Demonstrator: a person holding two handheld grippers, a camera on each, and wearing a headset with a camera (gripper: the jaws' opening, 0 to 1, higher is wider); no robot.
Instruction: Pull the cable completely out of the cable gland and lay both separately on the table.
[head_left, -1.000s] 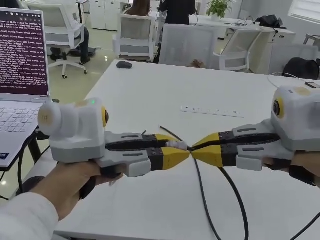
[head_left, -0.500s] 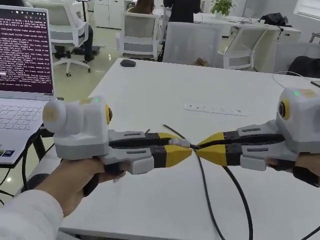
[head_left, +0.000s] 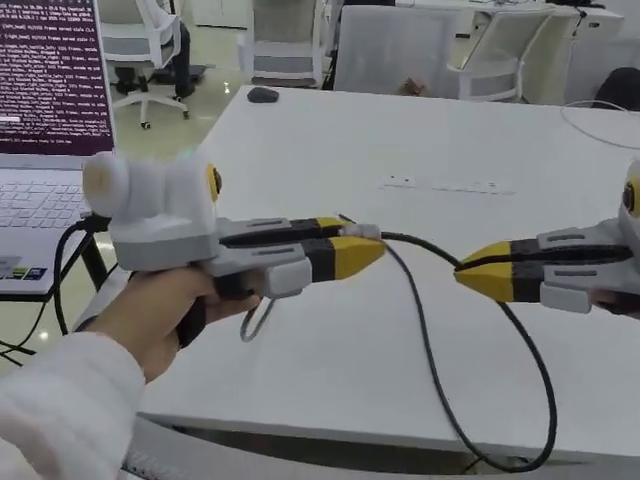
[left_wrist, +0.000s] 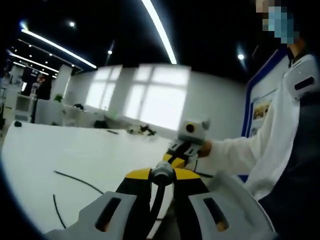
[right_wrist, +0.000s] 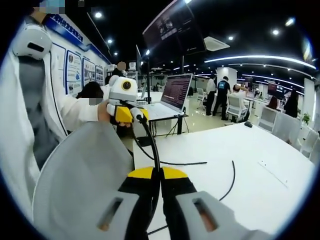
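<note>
**Two grippers drawn apart; cable not yet free of gland**

Left jaws: pinched narrow on the cable gland (left_wrist: 162, 171), the pale round fitting seated right at the tips of the left gripper (head_left: 375, 247). Right jaws: closed to a slit on the cable (head_left: 432, 345). The cable enters between the tips of the right gripper (head_left: 462, 277) and, in the right gripper view, runs up from them to the gland.

Change against half a second ago: in that picture the two sets of yellow tips sit almost nose to nose, with the gland between them. Now they are well apart above the table (head_left: 330, 140), and a bare stretch of black cable sags between the gland and the right tips. The short black tail behind the gland looks shorter than before, though it is small and hard to judge.

Reading: the cable is being drawn through the gland toward the right side, so the pull is under way, not finished. The cable still passes into the gland mouth, so the two parts remain joined.

Outward: beyond the right gripper the cable drops in a long loop past the near table edge. A laptop (head_left: 45, 100) with its screen lit sits at far left, clear of the work.

Likely left to do: more pull until the tail clears, then set each part down apart. Risk: the slack loop may snag at the table edge.
</note>
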